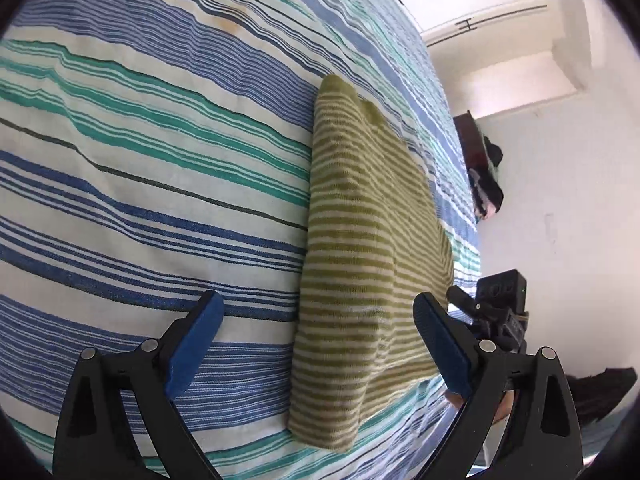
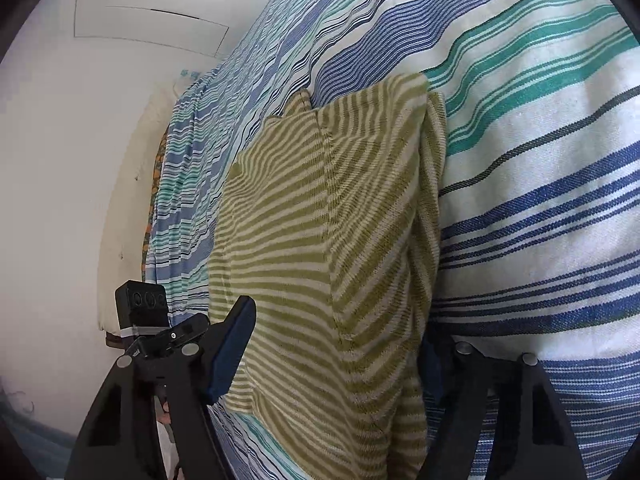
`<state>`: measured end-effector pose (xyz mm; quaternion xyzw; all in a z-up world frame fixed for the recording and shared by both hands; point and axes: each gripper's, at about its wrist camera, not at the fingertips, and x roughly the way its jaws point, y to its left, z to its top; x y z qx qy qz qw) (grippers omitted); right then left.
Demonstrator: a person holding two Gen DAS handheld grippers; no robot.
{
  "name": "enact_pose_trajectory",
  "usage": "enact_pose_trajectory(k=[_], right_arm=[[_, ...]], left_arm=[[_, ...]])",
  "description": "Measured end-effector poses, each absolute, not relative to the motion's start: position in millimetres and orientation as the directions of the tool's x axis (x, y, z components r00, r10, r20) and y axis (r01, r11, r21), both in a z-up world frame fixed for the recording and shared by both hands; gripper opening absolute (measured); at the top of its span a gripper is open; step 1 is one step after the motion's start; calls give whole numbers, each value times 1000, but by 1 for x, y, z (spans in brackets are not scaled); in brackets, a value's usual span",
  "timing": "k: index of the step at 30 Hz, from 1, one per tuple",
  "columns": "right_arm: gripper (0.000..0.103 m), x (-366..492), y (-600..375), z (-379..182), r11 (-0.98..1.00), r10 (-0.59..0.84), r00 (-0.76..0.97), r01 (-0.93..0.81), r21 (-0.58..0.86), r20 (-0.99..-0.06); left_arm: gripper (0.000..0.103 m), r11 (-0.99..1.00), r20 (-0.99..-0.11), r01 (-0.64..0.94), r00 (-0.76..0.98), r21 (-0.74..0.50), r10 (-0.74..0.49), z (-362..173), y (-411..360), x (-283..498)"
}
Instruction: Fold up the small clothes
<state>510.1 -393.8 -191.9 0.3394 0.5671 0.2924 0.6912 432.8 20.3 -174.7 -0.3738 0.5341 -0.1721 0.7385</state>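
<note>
A small olive-and-cream striped garment (image 1: pixel 360 240) lies folded into a narrow strip on the striped bedsheet (image 1: pixel 140 160). My left gripper (image 1: pixel 316 340) is open, its blue pads on either side of the garment's near end and above it. In the right wrist view the same garment (image 2: pixel 320 240) fills the middle. My right gripper (image 2: pixel 336 352) is open, its left pad (image 2: pixel 232 348) over the garment's left edge and its right finger partly hidden behind the folded right edge. Neither gripper holds cloth.
The bed's edge runs along the right in the left wrist view, with a white wall (image 1: pixel 560 200) and dark clothes (image 1: pixel 486 176) beyond. The other gripper's body (image 1: pixel 500 304) shows near that edge. In the right wrist view the left gripper's body (image 2: pixel 144 312) and a white wall (image 2: pixel 60 160) lie left.
</note>
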Motion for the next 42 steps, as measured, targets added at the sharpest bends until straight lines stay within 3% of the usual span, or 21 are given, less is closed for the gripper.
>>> enact_pose_trajectory(k=[4, 6, 7, 8, 9, 10, 12, 14, 21, 27, 30, 33, 35, 36, 38, 41, 42], right_arm=[[74, 509, -384, -191, 582, 810, 118, -51, 811, -574], [73, 513, -374, -193, 623, 782, 104, -64, 780, -615], [65, 514, -371, -194, 651, 758, 104, -62, 756, -644], [45, 514, -366, -193, 692, 722, 110, -68, 719, -684], [33, 515, -361, -190, 728, 685, 121, -80, 681, -718], [20, 514, -355, -184, 757, 653, 134, -97, 646, -745], [19, 508, -337, -165, 823, 567, 170, -170, 542, -806], [18, 502, -317, -143, 859, 498, 211, -250, 446, -841], [16, 510, -276, -56, 817, 555, 324, -386, 428, -767], [16, 518, -234, 40, 753, 649, 443, -486, 443, -619], [16, 502, -211, 67, 708, 697, 461, -565, 424, -549], [16, 496, -188, 46, 694, 706, 417, -569, 441, -572], [20, 492, -174, 6, 705, 692, 365, -525, 476, -623], [22, 488, -169, -23, 725, 669, 327, -486, 488, -668], [51, 476, -167, -83, 785, 589, 222, -384, 486, -777], [57, 433, -199, -137, 844, 513, 191, -290, 452, -837], [64, 415, -211, -141, 858, 493, 209, -279, 432, -844]], left_arm=[[96, 736, -730, -117, 301, -667, -614, -183, 3, 440], [96, 800, -788, -97, 276, -592, -550, -186, -16, 444], [90, 837, -821, -85, 271, -541, -503, -183, -28, 446], [74, 868, -851, -75, 259, -490, -458, -181, -40, 448], [23, 880, -867, -68, 226, -469, -445, -180, -51, 451], [21, 905, -895, -83, 216, -416, -392, -175, -58, 452], [18, 939, -919, -62, 239, -338, -315, -157, -65, 447], [17, 947, -917, -39, 265, -320, -298, -139, -64, 444], [16, 930, -868, -18, 364, -368, -337, -64, -18, 464], [16, 929, -776, 33, 539, -368, -327, 31, 31, 467], [17, 928, -746, 36, 583, -372, -322, 42, 65, 447], [22, 947, -801, -6, 535, -321, -268, 4, 84, 435], [42, 966, -880, -67, 432, -251, -198, -49, 86, 434], [58, 979, -924, -107, 363, -173, -123, -80, 87, 428], [57, 991, -963, -134, 269, -31, 6, -125, 90, 399], [56, 991, -956, -133, 289, 18, 56, -142, 93, 329], [61, 991, -947, -130, 313, 28, 68, -139, 90, 305]])
